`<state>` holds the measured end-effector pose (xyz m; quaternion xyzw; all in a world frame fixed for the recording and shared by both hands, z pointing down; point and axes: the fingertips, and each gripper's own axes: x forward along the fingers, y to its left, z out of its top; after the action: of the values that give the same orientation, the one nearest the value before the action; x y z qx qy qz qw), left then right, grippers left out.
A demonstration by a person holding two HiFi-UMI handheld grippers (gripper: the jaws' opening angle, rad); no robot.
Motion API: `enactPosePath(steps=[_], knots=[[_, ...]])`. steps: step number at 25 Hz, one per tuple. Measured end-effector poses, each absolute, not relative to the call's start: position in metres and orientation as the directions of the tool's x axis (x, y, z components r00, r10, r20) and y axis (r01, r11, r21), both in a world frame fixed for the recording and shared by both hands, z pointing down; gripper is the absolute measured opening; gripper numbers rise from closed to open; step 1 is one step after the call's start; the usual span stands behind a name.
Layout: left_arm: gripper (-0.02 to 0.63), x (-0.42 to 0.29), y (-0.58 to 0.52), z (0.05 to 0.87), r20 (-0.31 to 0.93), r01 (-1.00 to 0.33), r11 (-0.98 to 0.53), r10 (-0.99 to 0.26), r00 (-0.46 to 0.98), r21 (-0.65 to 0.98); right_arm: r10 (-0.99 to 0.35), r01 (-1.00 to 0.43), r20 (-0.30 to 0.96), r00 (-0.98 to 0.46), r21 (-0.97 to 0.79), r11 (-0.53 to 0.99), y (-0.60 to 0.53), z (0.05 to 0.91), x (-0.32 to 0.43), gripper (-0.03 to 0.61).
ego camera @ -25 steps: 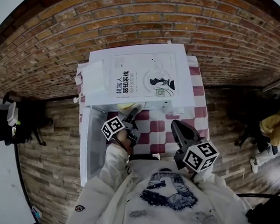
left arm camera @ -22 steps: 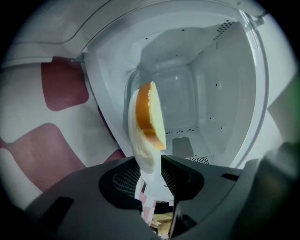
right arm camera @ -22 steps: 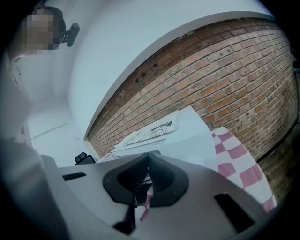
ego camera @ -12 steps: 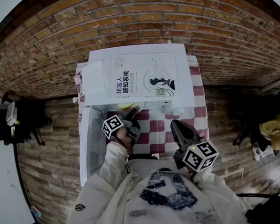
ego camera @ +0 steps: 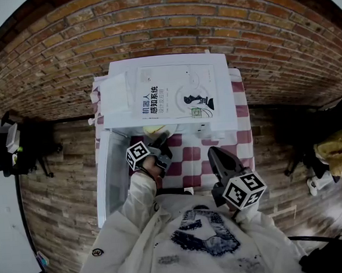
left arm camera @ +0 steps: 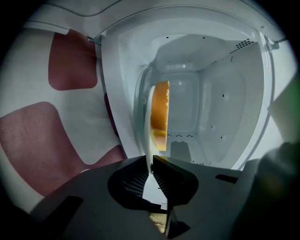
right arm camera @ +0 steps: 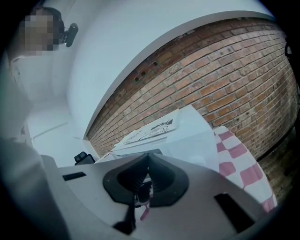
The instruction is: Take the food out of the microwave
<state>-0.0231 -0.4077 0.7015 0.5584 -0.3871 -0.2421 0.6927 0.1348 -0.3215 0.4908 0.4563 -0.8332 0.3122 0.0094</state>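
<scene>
**Changes since the earlier frames**
- The black left hand-held gripper [left arm camera: 151, 169] has ribbed inner pads; its jaws have just been closing and now pinch the near rim of the thin round white plate [left arm camera: 150, 140].
- That hand is in the same spot as a second ago, reaching into the oven mouth.
- The black right hand-held gripper [right arm camera: 148, 157] is unchanged; its jaws are pressed together with nothing between them; it is held low over the desk in front of the person's chest, well apart from the plate.

**Task item**
- The orange-yellow food [left arm camera: 161, 110] is a smooth, rounded slab; it lies on the plate, and both are inside the cavity, not yet drawn out; what kind of food it is cannot be told.

**Fixtures**
- The boxy white microwave [left arm camera: 225, 112] has glossy moulded inner walls, rounded corners and small dotted vent holes.
- Its flat white door [ego camera: 107, 178] is swung wide to the person's left.
- A white printed book or sheet [ego camera: 176, 92] with dark lettering lies flat on the oven's top.
- The soft red-and-white checked cloth [ego camera: 190, 161] covers the desk under the oven.
- The rough red-brown brick wall [ego camera: 163, 22] has pale mortar lines and stands behind.
</scene>
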Motion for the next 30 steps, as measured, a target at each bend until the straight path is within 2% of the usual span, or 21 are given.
enactPosePath(steps=[18, 30], knots=[[0.020, -0.024, -0.399, 0.696, 0.170, 0.029, 0.222, -0.816, 0.552, 0.975, -0.743, -0.763, 0.311, -0.593, -0.513, 0.394, -0.310, 0.491, 0.134, 0.014], [0.018, -0.021, -0.362, 0.676, 0.152, 0.020, 0.195, -0.823, 0.547, 0.981, -0.729, -0.733, 0.279, -0.625, -0.532, 0.425, -0.282, 0.485, 0.134, 0.014]])
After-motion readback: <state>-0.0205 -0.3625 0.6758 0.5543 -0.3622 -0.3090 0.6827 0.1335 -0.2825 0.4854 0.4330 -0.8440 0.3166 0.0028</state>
